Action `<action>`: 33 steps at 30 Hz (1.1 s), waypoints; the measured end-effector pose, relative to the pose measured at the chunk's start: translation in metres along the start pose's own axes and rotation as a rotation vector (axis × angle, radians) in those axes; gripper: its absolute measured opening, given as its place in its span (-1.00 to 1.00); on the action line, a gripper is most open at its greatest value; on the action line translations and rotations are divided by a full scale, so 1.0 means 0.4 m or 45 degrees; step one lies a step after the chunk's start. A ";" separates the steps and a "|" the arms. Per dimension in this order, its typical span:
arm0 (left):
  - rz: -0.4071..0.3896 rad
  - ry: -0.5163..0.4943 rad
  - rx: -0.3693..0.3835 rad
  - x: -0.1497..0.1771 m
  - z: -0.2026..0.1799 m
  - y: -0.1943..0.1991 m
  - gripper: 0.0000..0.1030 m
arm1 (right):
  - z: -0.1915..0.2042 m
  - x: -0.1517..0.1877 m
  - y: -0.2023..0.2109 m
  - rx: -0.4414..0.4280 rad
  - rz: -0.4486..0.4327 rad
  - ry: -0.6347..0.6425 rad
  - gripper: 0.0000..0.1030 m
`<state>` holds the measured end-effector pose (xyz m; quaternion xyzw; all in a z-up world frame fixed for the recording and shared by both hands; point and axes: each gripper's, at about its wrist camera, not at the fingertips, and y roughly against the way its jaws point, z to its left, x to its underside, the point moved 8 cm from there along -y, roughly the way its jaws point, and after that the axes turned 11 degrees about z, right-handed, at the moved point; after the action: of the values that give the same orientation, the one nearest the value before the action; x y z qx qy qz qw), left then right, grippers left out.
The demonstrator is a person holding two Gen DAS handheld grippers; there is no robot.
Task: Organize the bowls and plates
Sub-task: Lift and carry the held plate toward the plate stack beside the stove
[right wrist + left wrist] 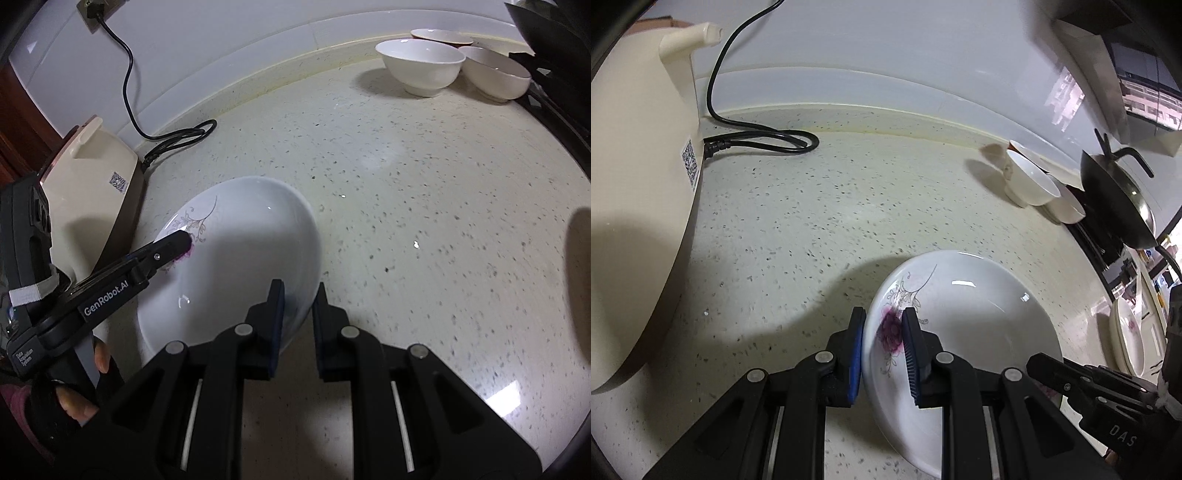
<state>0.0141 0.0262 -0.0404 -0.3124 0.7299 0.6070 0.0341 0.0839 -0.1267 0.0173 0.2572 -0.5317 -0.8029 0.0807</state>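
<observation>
Over speckled counter (424, 177), round glossy floral plate (243, 251) between both claws

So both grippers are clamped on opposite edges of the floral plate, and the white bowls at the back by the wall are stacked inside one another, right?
Not quite. The white bowls stand side by side on the counter, not nested; the right wrist view shows this. The rest holds: the left gripper and the right gripper each clamp an edge of the floral plate.

Both wrist views sit low and close over the speckled surface (849, 206), facing the back wall; both share the floral plate (967, 325) and white bowls (424, 66).
</observation>
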 end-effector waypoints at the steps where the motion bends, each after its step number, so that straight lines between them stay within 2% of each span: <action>1: 0.000 -0.002 0.003 0.002 -0.003 0.003 -0.60 | -0.001 0.004 0.005 0.002 -0.005 -0.002 -0.67; 12: -0.024 -0.118 0.025 0.010 -0.093 0.053 -0.60 | -0.053 0.034 0.093 0.003 -0.108 -0.094 -0.66; 33: 0.022 -0.349 0.099 -0.007 -0.360 0.018 -0.59 | -0.256 0.085 0.228 0.061 -0.269 -0.361 -0.66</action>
<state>0.0600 -0.1028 0.0045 -0.2189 0.7439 0.6156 0.1402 0.0929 -0.2619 0.0568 0.1977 -0.5268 -0.8222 -0.0861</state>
